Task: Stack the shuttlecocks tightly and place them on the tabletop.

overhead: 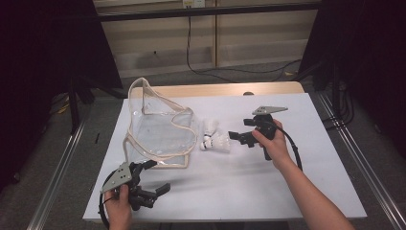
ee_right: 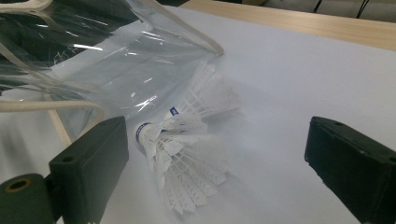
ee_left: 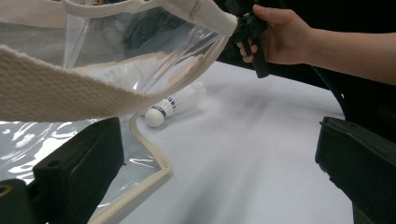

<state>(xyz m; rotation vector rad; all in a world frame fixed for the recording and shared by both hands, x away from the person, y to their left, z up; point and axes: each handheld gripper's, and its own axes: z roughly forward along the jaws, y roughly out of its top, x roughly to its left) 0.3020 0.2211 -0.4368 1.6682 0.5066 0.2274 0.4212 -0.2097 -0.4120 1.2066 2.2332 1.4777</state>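
A clear plastic bag [overhead: 160,129] with cream trim lies on the left half of the white table [overhead: 268,191], its strap raised. Two white shuttlecocks [overhead: 215,139] lie side by side just right of the bag. My right gripper [overhead: 238,128] is held just right of them, pointing left, jaws open. In the right gripper view the nearer shuttlecock [ee_right: 184,163] lies between and ahead of the open jaws, the other shuttlecock [ee_right: 208,93] beyond it against the bag [ee_right: 116,70]. My left gripper [overhead: 160,175] sits open at the front left. Its view shows the bag's strap [ee_left: 70,93] and one shuttlecock [ee_left: 173,105].
The table's bare wooden edge [overhead: 220,88] runs along the back. Metal rails [overhead: 62,163] flank the table on both sides, and cables [overhead: 201,67] lie on the floor behind. The person's right hand [ee_left: 280,35] shows across the table in the left gripper view.
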